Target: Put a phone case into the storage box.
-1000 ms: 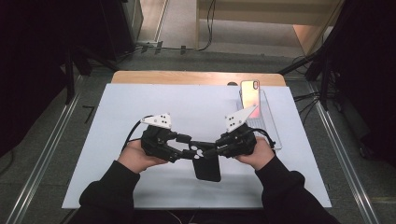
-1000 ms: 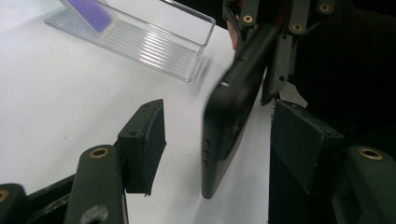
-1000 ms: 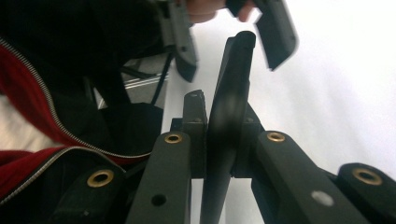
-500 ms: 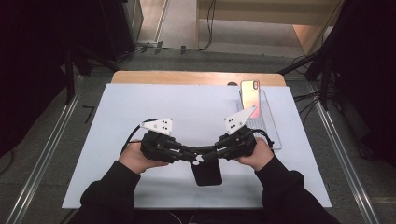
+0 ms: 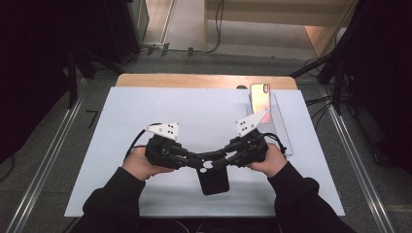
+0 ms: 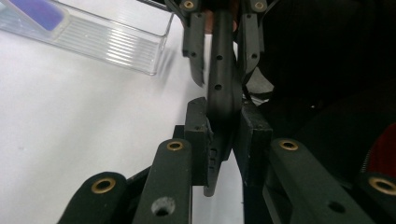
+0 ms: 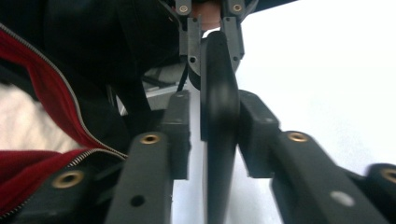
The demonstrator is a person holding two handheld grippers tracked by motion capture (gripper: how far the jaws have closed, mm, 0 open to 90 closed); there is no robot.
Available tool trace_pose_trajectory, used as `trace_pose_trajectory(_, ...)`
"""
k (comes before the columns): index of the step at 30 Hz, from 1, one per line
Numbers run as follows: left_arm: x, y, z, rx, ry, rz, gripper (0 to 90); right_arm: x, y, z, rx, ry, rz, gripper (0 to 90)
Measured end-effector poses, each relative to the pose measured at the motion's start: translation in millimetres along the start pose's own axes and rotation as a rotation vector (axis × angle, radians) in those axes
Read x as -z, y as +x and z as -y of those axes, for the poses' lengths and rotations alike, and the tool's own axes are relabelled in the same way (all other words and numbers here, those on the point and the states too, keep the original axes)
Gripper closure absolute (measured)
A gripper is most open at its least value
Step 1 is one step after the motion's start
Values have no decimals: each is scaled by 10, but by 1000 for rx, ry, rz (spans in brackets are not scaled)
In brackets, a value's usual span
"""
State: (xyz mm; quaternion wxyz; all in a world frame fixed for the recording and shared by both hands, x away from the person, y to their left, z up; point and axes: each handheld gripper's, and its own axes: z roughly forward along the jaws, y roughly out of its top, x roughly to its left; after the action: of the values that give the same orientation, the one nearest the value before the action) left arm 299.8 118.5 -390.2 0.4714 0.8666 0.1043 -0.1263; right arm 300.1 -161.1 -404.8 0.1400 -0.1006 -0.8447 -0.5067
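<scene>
Both hands meet low on the worktop (image 5: 145, 107), around the six o'clock part of the white sheet, with a black phone case (image 5: 212, 180) hanging between them, its top edge caught where the two tools meet.

The left tongs (image 6: 219, 126) have just closed and now clamp the case's thin edge (image 6: 219, 93) between their pads. The right tongs (image 7: 212, 121) have just been opening: the case (image 7: 217, 107) stands between the jaws with a sliver of gap at the left pad, so the grip there looks loosened.

To hand the case over cleanly, the left side should keep a firm, square bite on the rim before the right lets go fully, and the case is best kept just above the sheet so a slip costs little.

The case looks like matte, slightly rubbery plastic, flat with rounded corners and a round camera cut-out (image 5: 207, 164). At about two o'clock a phone (image 5: 260, 94) with a glossy, pinkish back rests in a clear ribbed plastic tray (image 5: 281, 128).
</scene>
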Motion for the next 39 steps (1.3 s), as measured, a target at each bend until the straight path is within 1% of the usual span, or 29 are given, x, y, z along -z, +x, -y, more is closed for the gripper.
trace_pose_trajectory(2, 26, -2, -10, 14, 7, -12, 776, 28, 9, 22, -9, -20, 19, 528)
trace_pose_trajectory(3, 34, 1, -12, 24, 8, -14, 776, 46, 13, 38, -15, -33, 38, 511)
trace_pose_trajectory(5, 51, 6, -16, 45, 11, -36, 776, 67, 12, 58, -34, -40, 50, 480)
trace_pose_trajectory(7, 57, 10, -20, 66, 22, -79, 775, 83, 10, 76, -56, -49, 72, 466)
trace_pose_trajectory(8, 58, 13, -22, 80, 25, -86, 775, 86, 13, 86, -67, -62, 87, 446)
trace_pose_trajectory(9, 62, 16, -22, 87, 26, -95, 775, 86, 11, 94, -67, -75, 101, 428)
trace_pose_trajectory(10, 66, 19, -24, 94, 23, -93, 775, 88, 9, 103, -72, -83, 127, 414)
trace_pose_trajectory(11, 71, 15, -27, 98, 21, -100, 775, 90, 10, 107, -78, -84, 142, 385)
trace_pose_trajectory(12, 80, 12, -30, 102, 19, -109, 775, 90, 10, 114, -84, -95, 170, 339)
trace_pose_trajectory(13, 88, 11, -33, 110, 20, -116, 774, 93, 3, 117, -90, -99, 192, 314)
trace_pose_trajectory(14, 97, 12, -35, 115, 21, -130, 775, 98, -4, 120, -100, -106, 206, 285)
trace_pose_trajectory(15, 106, 17, -36, 129, 21, -140, 774, 103, -12, 122, -113, -110, 215, 277)
trace_pose_trajectory(17, 126, 33, -37, 150, 19, -171, 774, 104, -22, 122, -141, -98, 213, 259)
trace_pose_trajectory(18, 145, 47, -39, 166, 16, -190, 774, 100, -16, 119, -150, -95, 228, 241)
trace_pose_trajectory(19, 162, 55, -41, 182, 8, -208, 774, 90, -10, 120, -147, -96, 254, 216)
trace_pose_trajectory(21, 190, 59, -48, 211, -5, -236, 774, 78, -5, 124, -147, -113, 295, 107)
trace_pose_trajectory(22, 212, 57, -53, 223, -13, -256, 774, 73, -11, 131, -157, -133, 314, 36)
trace_pose_trajectory(23, 223, 56, -56, 230, -18, -267, 774, 68, -18, 136, -181, -143, 333, 0)
trace_pose_trajectory(25, 251, 45, -70, 260, -36, -292, 773, 62, -23, 147, -204, -159, 343, 0)
trace_pose_trajectory(27, 267, 26, -88, 285, -53, -326, 773, 41, -17, 150, -209, -154, 351, 0)
trace_pose_trajectory(29, 268, 10, -103, 295, -57, -340, 774, 13, 2, 147, -203, -157, 373, 0)
trace_pose_trajectory(30, 265, 6, -108, 298, -55, -344, 773, 0, 7, 142, -211, -152, 381, 0)
trace_pose_trajectory(32, 252, -3, -121, 309, -48, -358, 773, -22, 18, 138, -218, -160, 389, 0)
trace_pose_trajectory(33, 241, -9, -131, 310, -43, -373, 773, -36, 23, 135, -226, -161, 403, 0)
trace_pose_trajectory(35, 225, -11, -152, 328, -40, -387, 773, -79, 28, 126, -234, -155, 438, 0)
trace_pose_trajectory(36, 217, -11, -163, 336, -51, -392, 773, -97, 28, 122, -237, -149, 456, 13)
trace_pose_trajectory(37, 211, -10, -170, 346, -53, -395, 773, -123, 34, 118, -246, -137, 489, 50)
trace_pose_trajectory(38, 205, -8, -181, 357, -57, -403, 773, -139, 37, 114, -252, -133, 511, 51)
trace_pose_trajectory(39, 200, -6, -187, 365, -56, -408, 773, -161, 37, 109, -262, -130, 512, 51)
